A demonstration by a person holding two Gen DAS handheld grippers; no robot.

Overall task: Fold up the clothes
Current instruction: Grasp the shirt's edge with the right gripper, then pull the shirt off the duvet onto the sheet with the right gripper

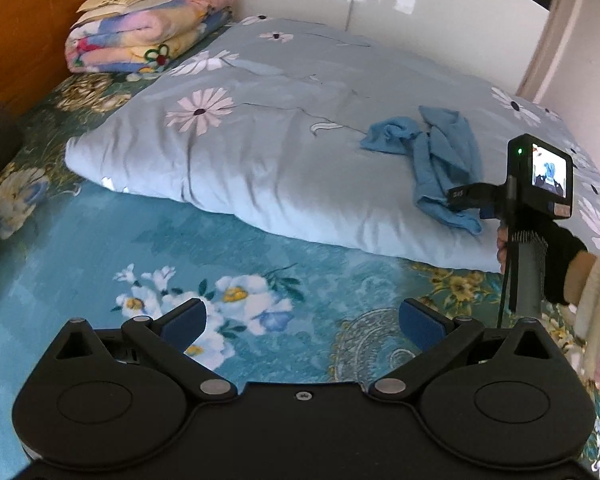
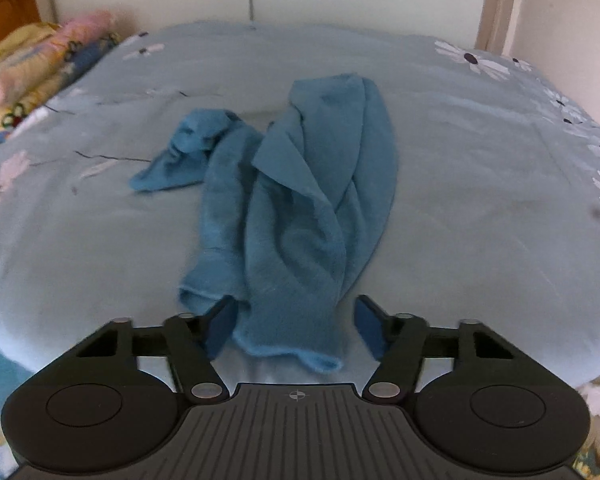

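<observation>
Crumpled blue knit garment (image 2: 300, 200) lies bunched on the pale daisy-print quilt (image 2: 480, 184), its near hem between my gaping right tongs (image 2: 296, 330), so I'd pinch one hem corner cleanly while my left tongs (image 1: 302, 322), also spread wide, hover empty well aside.

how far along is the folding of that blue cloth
Nothing is folded yet: the blue cloth lies crumpled and twisted on the quilt. In hand: the right gripper is open with its fingers either side of the cloth's near end. The left gripper is open, away over the bedsheet. Spreading and folding remain.
</observation>
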